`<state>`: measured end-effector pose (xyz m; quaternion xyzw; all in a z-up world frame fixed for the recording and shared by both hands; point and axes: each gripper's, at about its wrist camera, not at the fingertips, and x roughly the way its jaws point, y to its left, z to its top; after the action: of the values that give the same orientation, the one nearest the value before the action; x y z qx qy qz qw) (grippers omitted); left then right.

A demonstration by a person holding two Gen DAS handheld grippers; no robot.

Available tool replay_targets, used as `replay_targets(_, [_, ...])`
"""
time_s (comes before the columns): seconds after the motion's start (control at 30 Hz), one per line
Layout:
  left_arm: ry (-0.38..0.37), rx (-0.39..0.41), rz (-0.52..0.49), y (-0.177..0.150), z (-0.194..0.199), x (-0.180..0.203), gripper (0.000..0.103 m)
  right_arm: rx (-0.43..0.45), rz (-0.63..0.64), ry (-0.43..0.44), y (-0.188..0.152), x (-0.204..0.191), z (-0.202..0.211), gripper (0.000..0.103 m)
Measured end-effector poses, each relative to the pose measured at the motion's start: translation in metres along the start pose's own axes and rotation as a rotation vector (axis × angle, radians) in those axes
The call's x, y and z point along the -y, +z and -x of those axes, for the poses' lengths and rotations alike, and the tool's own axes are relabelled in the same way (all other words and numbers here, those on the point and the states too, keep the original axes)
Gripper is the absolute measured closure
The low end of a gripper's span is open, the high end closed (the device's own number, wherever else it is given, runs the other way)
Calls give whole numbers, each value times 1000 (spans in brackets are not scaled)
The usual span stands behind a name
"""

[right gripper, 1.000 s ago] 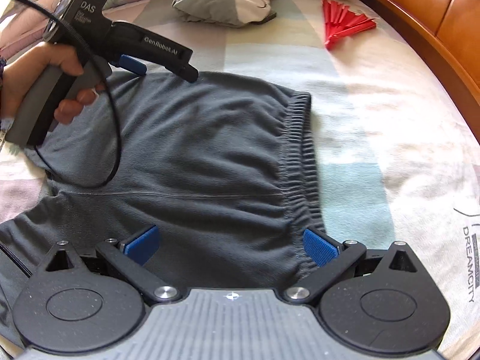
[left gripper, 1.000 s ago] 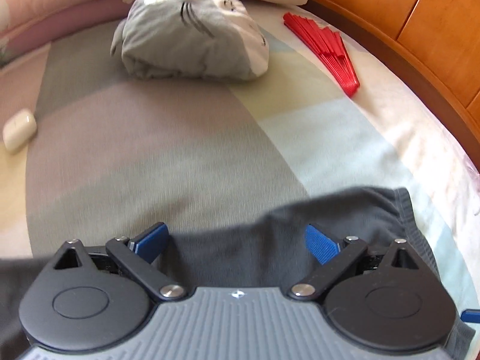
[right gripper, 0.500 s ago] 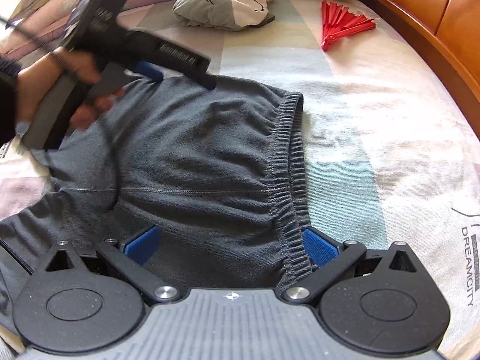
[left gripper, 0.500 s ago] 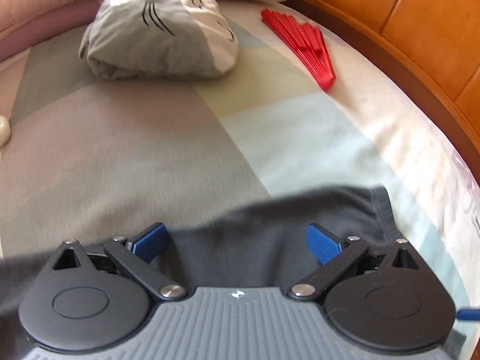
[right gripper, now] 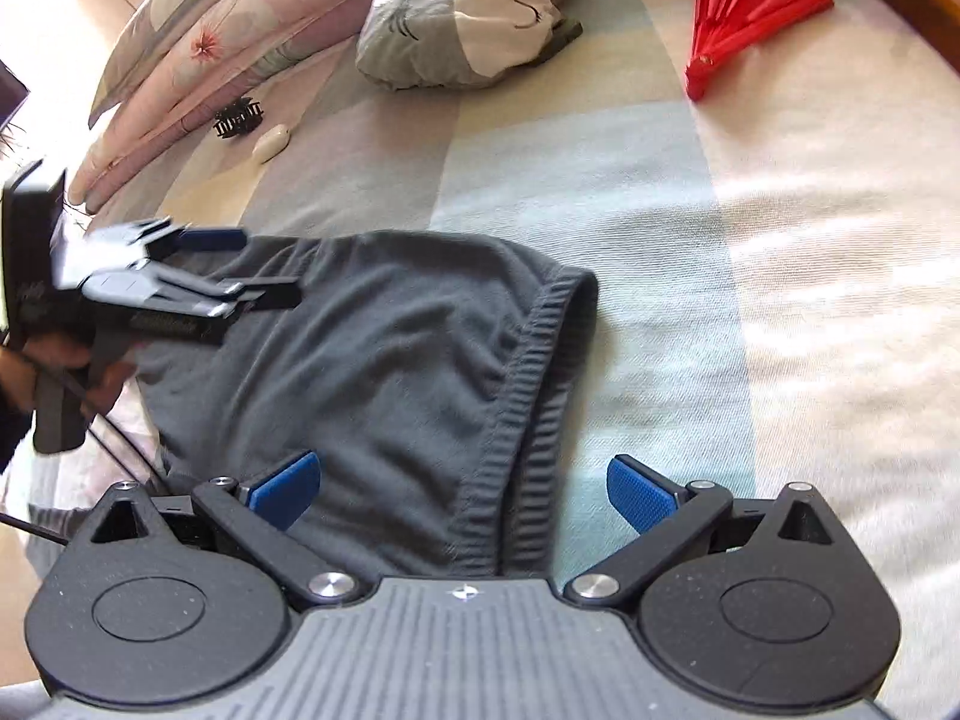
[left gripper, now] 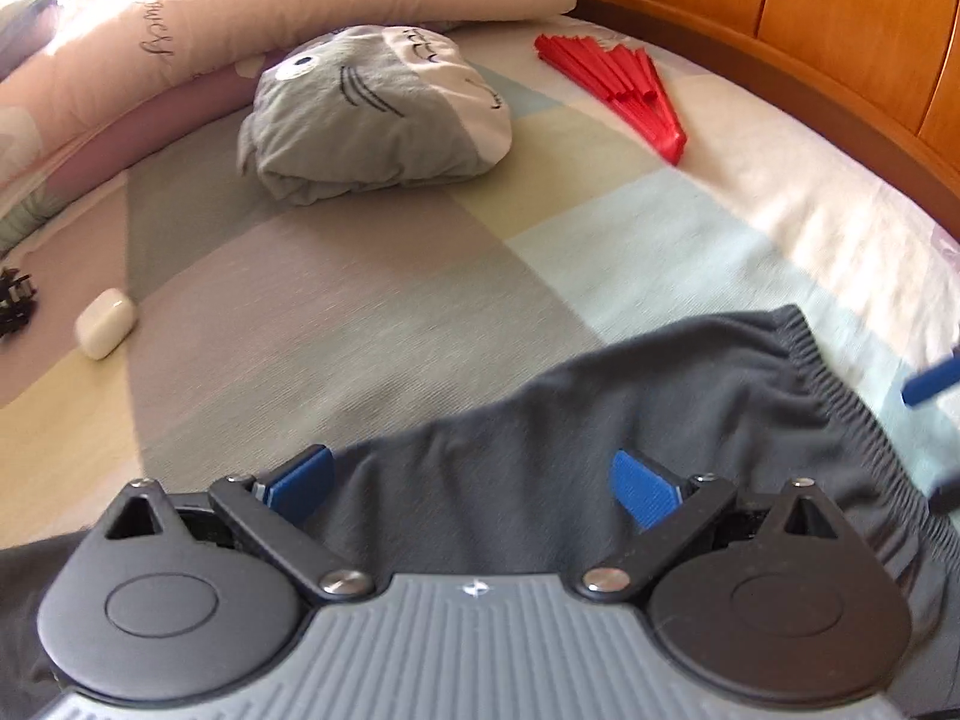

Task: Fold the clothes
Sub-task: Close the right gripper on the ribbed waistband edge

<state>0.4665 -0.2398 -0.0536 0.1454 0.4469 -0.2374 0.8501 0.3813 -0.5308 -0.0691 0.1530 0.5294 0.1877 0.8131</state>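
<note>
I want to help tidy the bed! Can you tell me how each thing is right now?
Dark grey elastic-waist shorts: rumpled, not neatly folded yet.
Red folding fan: spread partly open, lying flat.
Grey and white cartoon-face cushion: slumped on the bedsheet.
Small white case: closed.
Left gripper: open, over the shorts.
Right gripper: open, at the waistband.
</note>
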Motion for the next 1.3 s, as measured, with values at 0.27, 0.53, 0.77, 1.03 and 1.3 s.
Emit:
replay_targets(0.27, [35, -26, -21, -13, 20, 2, 5, -52, -199, 238, 22, 52, -18, 0])
replay_targets(0.53, [44, -49, -48, -12, 18, 7, 5, -72, -279, 397, 50, 68, -43, 0])
replay_targets(0.77, [37, -43, -52, -6, 14, 6, 5, -62, -283, 461, 73, 71, -60, 0])
replay_targets(1.03, [44, -33, -35, -6, 14, -2, 5, -92, -224, 514, 80, 70, -68, 0])
replay_targets(1.3, [50, -25, -66, -9, 20, -7, 5, -226, -192, 576, 81, 68, -75, 6])
